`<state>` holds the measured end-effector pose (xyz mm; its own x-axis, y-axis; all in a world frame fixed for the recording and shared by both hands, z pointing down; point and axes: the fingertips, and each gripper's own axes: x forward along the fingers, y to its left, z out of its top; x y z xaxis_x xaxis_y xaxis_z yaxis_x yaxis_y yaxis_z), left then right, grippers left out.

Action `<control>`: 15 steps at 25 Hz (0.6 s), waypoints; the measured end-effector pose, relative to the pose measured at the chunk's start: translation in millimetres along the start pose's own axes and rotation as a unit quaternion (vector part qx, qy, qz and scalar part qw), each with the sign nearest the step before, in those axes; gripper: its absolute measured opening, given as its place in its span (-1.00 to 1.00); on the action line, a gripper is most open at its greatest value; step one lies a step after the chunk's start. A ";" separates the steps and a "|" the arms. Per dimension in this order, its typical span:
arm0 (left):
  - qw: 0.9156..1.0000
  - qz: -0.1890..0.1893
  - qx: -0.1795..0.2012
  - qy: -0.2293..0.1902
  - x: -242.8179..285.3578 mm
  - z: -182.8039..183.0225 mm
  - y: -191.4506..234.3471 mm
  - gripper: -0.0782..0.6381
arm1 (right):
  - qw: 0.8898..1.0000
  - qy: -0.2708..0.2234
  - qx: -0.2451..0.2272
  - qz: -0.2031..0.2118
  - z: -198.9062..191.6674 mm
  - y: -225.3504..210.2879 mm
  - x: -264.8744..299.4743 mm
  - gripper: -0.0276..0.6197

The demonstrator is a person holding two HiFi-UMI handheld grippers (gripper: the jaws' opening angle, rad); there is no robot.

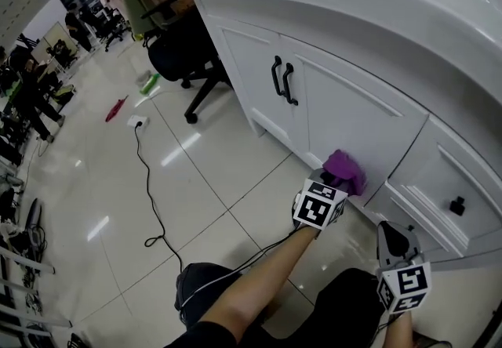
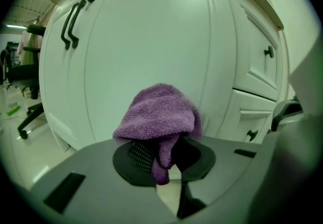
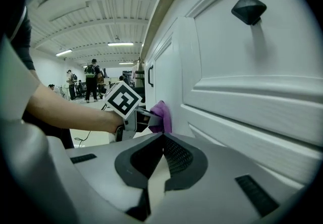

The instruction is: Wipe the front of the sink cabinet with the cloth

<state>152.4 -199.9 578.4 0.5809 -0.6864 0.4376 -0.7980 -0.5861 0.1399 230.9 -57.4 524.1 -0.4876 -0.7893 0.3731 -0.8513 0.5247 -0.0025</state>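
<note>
A purple cloth [image 1: 345,172] is pressed against the lower part of the white sink cabinet's door [image 1: 357,115]. My left gripper [image 1: 328,184] is shut on the cloth [image 2: 159,117], which bulges over its jaws and hangs down between them. The cabinet front [image 2: 146,51] fills the left gripper view, close ahead. My right gripper [image 1: 392,241] hangs lower right, beside the drawer front [image 3: 252,66], its jaws closed together with nothing in them [image 3: 162,140]. In the right gripper view the cloth [image 3: 161,116] touches the cabinet.
Two black door handles [image 1: 283,80] sit on the upper left doors. A black drawer knob [image 1: 457,204] is at right. A black office chair [image 1: 184,56] stands left of the cabinet. A black cable [image 1: 149,197] runs over the tiled floor. People stand far back.
</note>
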 end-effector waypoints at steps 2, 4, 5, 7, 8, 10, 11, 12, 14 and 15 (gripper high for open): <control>1.000 0.020 -0.004 -0.003 -0.2 -0.6 26.7 -0.59 | 1.000 0.010 -0.004 0.003 -4.8 5.6 6.3 -0.91; 0.999 0.048 -0.020 -0.012 -2.1 0.0 60.1 -0.59 | 1.000 0.017 -0.011 0.005 -8.2 10.6 13.0 -0.91; 0.997 0.064 -0.032 -0.018 -4.0 1.7 78.7 -0.59 | 1.000 0.020 -0.016 0.007 -8.2 12.6 16.5 -0.91; 0.994 0.093 -0.048 -0.026 -9.5 6.9 114.4 -0.59 | 0.999 0.024 -0.024 0.011 -5.7 16.3 24.1 -0.91; 0.993 0.105 -0.050 -0.027 -12.4 9.1 129.6 -0.59 | 0.999 0.025 -0.027 0.014 -4.0 18.2 27.6 -0.91; 0.990 0.128 -0.050 -0.023 -16.4 10.2 153.8 -0.59 | 0.999 0.027 -0.033 0.018 -1.5 22.7 32.6 -0.91; 0.989 0.137 -0.051 -0.020 -17.1 8.4 162.9 -0.59 | 0.999 0.027 -0.036 0.021 -0.5 25.1 34.2 -0.91; 0.988 0.144 -0.053 -0.015 -16.9 5.3 169.7 -0.59 | 0.999 0.026 -0.039 0.023 0.4 27.1 35.3 -0.91; 0.988 0.147 -0.055 -0.006 -12.5 -3.4 172.9 -0.59 | 0.998 0.023 -0.047 0.026 2.3 28.8 36.0 -0.91; 0.989 0.140 -0.054 -0.002 -8.4 -8.1 167.8 -0.59 | 0.998 0.020 -0.051 0.027 3.1 28.6 35.4 -0.91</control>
<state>12.3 -289.0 605.3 0.3350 -0.8168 0.4698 -0.9400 -0.3240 0.1070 188.8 -71.3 534.3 -0.5225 -0.7465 0.4119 -0.7988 0.5975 0.0696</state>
